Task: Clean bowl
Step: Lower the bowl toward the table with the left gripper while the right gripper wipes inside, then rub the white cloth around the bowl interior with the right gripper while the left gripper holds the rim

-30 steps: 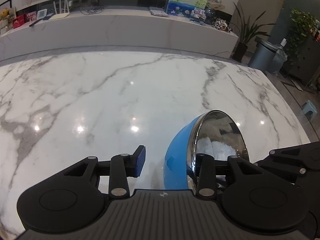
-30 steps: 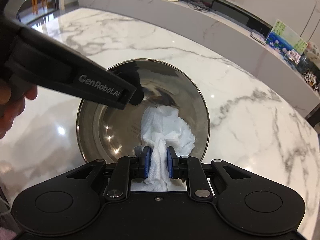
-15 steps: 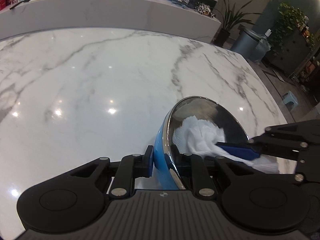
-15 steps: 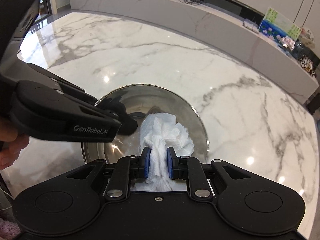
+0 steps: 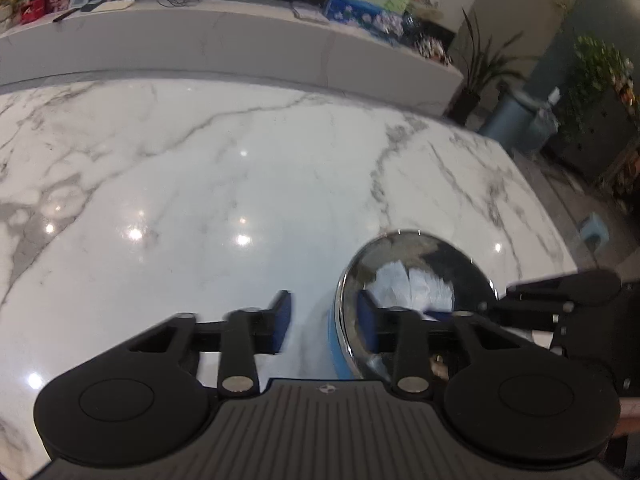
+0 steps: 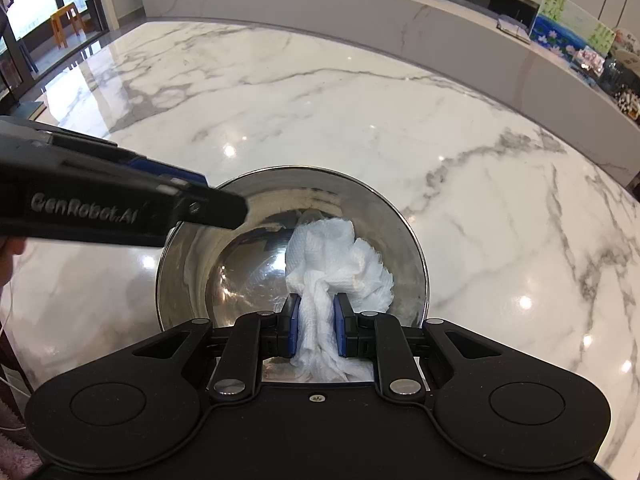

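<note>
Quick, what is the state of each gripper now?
Left gripper: open, bowl rim between its jaws.
Right gripper: shut on tissue.

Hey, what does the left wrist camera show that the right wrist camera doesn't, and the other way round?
Left wrist only: the blue outer wall of the bowl, and a grey bin beside plants. Right wrist only: the right gripper shut on the paper towel, and an orange stool by the window. Both: the bowl with the towel inside, on the marble table.
</note>
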Action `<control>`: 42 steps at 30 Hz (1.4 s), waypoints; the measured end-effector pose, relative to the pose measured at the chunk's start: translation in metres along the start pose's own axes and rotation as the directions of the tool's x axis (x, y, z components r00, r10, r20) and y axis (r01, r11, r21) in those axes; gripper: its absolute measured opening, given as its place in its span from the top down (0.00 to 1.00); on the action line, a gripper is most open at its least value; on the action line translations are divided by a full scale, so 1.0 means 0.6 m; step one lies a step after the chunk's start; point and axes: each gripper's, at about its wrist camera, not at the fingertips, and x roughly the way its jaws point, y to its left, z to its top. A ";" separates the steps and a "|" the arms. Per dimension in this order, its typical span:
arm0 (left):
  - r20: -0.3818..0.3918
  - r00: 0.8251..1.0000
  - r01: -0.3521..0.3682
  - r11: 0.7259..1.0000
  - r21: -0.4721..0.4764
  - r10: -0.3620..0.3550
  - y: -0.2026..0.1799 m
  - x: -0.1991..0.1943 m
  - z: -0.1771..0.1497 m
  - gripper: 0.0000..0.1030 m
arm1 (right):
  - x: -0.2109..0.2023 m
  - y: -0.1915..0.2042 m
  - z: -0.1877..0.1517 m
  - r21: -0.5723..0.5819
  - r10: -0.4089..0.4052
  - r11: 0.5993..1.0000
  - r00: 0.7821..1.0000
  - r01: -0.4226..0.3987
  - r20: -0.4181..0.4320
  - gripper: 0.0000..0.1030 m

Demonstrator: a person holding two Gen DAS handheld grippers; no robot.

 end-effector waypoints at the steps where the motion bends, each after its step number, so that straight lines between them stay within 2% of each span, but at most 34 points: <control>1: -0.009 1.000 0.012 1.000 -0.002 -0.012 -0.002 0.003 -0.001 0.91 | 0.000 0.001 0.001 0.004 0.004 1.000 1.000 -0.004 -0.003 0.85; 5: -0.014 1.000 0.004 1.000 0.016 -0.004 -0.012 0.006 -0.003 0.92 | -0.002 0.000 0.005 0.054 0.076 0.996 0.997 -0.075 -0.009 0.85; 10: -0.020 1.000 0.020 1.000 0.006 -0.019 -0.012 0.007 -0.004 0.92 | 0.003 0.004 0.012 0.114 0.180 0.978 0.984 -0.177 -0.016 0.85; 17: -0.024 1.000 -0.009 0.999 0.045 0.010 -0.024 0.011 -0.008 0.91 | 0.008 0.008 0.019 0.123 0.169 0.979 0.985 -0.165 -0.024 0.86; 23: -0.046 0.999 0.015 1.000 0.020 -0.015 -0.015 0.015 -0.009 0.87 | 0.010 0.024 0.018 0.075 0.083 0.994 0.997 -0.083 -0.003 0.86; 29: -0.057 0.998 -0.032 0.998 0.054 0.035 -0.022 0.018 -0.011 0.86 | 0.008 0.023 0.021 0.024 0.022 0.999 1.000 -0.022 -0.009 0.87; 33: -0.058 0.998 -0.035 0.998 0.060 0.038 -0.025 0.018 -0.009 0.86 | 0.004 0.013 0.022 -0.010 -0.018 1.000 0.999 0.018 -0.033 0.87; 39: -0.064 0.997 -0.035 0.998 0.056 0.038 -0.028 0.019 -0.008 0.87 | 0.002 0.011 0.023 -0.085 -0.017 0.996 0.994 0.007 -0.109 0.86; 42: -0.077 0.997 -0.026 0.998 0.049 0.029 -0.029 0.022 -0.009 0.90 | 0.002 0.010 0.022 -0.090 0.014 0.996 0.991 -0.026 -0.134 0.85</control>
